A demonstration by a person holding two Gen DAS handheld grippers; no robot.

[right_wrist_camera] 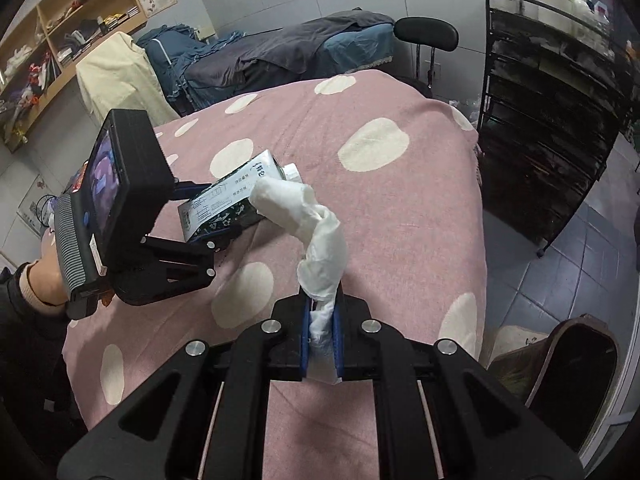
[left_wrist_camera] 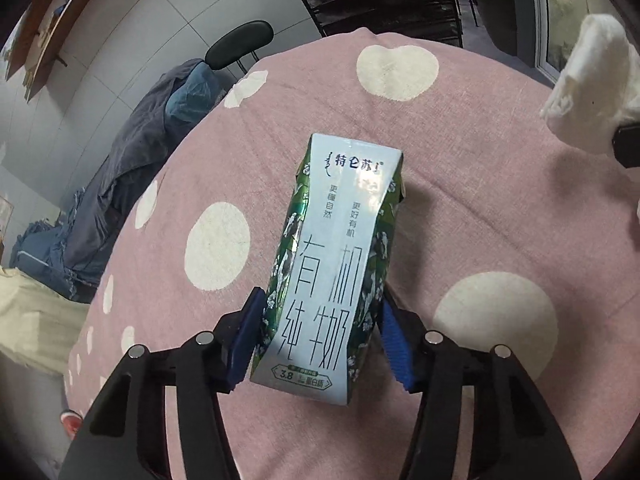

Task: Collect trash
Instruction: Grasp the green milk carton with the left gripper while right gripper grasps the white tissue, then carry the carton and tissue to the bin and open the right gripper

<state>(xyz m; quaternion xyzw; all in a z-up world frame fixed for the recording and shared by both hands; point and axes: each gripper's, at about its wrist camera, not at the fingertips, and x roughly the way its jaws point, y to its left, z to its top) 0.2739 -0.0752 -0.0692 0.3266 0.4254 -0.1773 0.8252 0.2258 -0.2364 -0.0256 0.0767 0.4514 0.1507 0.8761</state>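
Note:
A white and green milk carton (left_wrist_camera: 336, 248) with Chinese print lies on the pink spotted tablecloth (left_wrist_camera: 460, 184). My left gripper (left_wrist_camera: 318, 312) is shut on the carton's near end, blue pads on both sides. In the right wrist view the carton (right_wrist_camera: 224, 204) sits in the left gripper (right_wrist_camera: 212, 216), held by a hand at the left. My right gripper (right_wrist_camera: 323, 320) is shut on a crumpled white tissue (right_wrist_camera: 316, 236), which sticks up and curls over the table. The tissue also shows at the right edge of the left wrist view (left_wrist_camera: 596, 80).
A dark bin (right_wrist_camera: 572, 372) stands on the floor past the table's right edge. A black wire rack (right_wrist_camera: 552, 132) stands at the far right. A black chair (right_wrist_camera: 426, 36) and a bed with blue-grey bedding (right_wrist_camera: 280, 56) lie beyond the table. Wooden shelves (right_wrist_camera: 60, 40) hang at the left.

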